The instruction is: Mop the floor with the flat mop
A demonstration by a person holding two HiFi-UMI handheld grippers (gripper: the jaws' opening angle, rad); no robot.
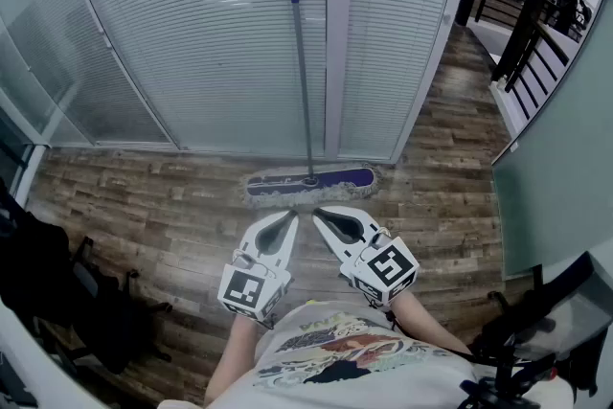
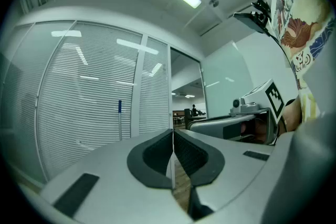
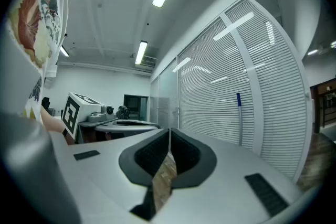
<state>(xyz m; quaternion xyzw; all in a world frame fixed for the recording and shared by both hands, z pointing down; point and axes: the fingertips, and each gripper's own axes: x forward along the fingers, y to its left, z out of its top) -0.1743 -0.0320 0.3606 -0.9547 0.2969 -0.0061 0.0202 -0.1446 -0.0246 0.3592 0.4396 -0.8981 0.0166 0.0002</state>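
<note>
Left claw (image 1: 290, 217), right claw (image 1: 318, 213): closed, empty.

Blinds (image 1: 192, 24) behind glass; black railing (image 1: 525, 38) right.

The floor (image 1: 144, 196) looked like dark, grainy wood planks with a dull sheen. The mop (image 1: 308, 181) had a smooth, shiny metal pole (image 1: 303, 81) with a blue plastic tip, and its flat head was fuzzy cloth with a pale fringe. The left gripper (image 1: 290, 217) and right gripper (image 1: 318, 214) were matt pale-grey plastic with dark ribbed pads (image 2: 152, 157), and the wall (image 1: 192, 34) was glossy glass.
</note>
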